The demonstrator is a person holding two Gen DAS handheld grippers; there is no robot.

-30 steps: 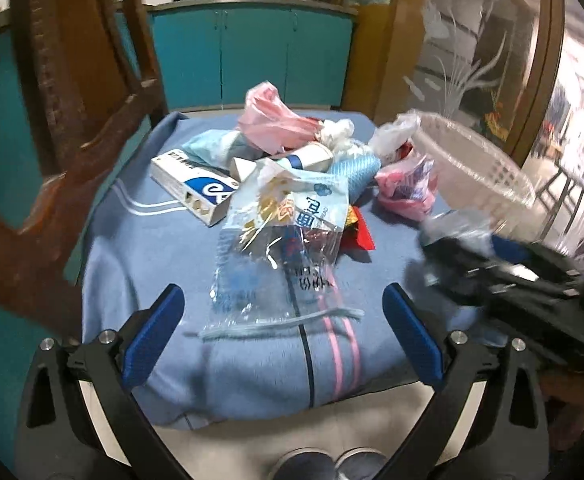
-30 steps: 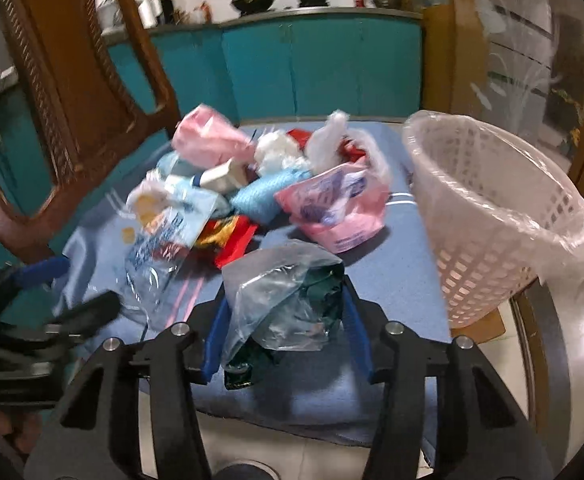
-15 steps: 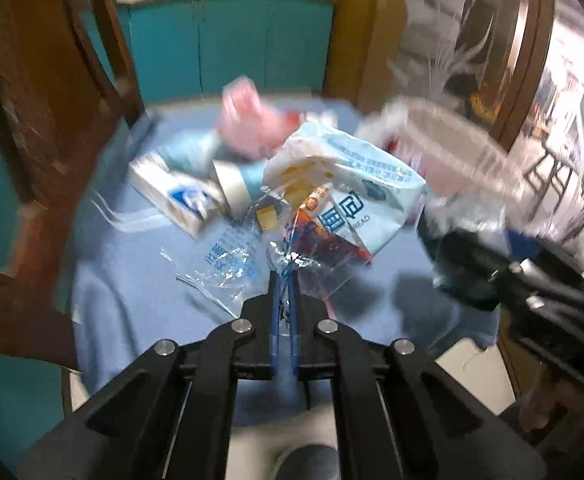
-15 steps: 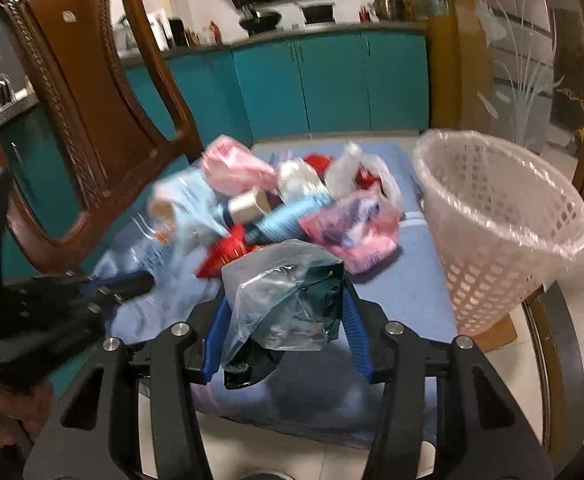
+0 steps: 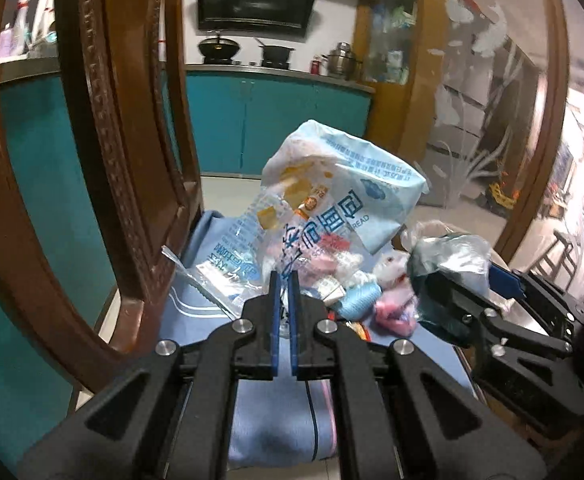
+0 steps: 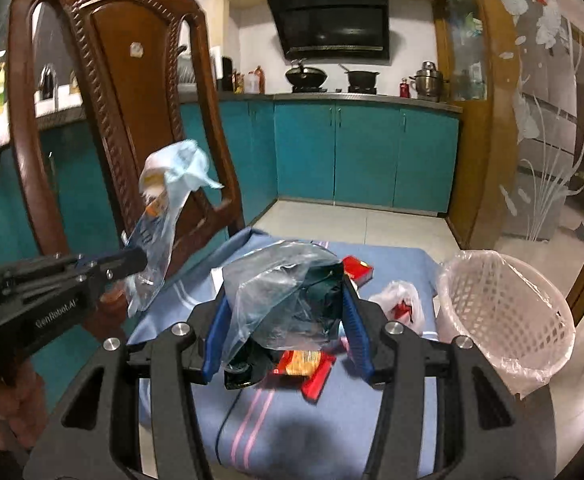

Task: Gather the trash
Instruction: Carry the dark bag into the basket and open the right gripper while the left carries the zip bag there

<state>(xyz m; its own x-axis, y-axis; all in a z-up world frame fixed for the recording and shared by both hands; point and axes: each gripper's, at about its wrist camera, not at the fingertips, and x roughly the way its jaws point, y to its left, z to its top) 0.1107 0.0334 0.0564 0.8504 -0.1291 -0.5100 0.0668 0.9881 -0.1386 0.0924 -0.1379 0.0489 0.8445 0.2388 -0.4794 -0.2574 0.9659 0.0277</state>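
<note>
Two grippers, each carrying one piece of trash clear of the table. The left gripper (image 5: 284,280) has its jaws pinched nearly together on one thin clear-and-blue bread bag (image 5: 332,208), which stands up and flares above the blue pads (image 5: 275,312); in the right wrist view the same bag (image 6: 164,208) hangs off the left gripper (image 6: 134,258) in front of the one carved wooden chair (image 6: 104,92). The right gripper (image 6: 286,316) has its jaws about half apart, clamped on one crumpled clear plastic bag with dark contents (image 6: 288,300). Below them lies the blue cloth (image 6: 392,268) covering the table, with loose trash left on it: one red box (image 6: 358,270), one white bag with red inside (image 6: 400,304), one red-and-orange wrapper (image 6: 308,364) just under the right jaws. One white lattice basket lined with clear plastic (image 6: 504,312) stands at the cloth's right edge; nothing can be seen inside it. One person's hand (image 6: 8,404) grips the left tool's handle.
</note>
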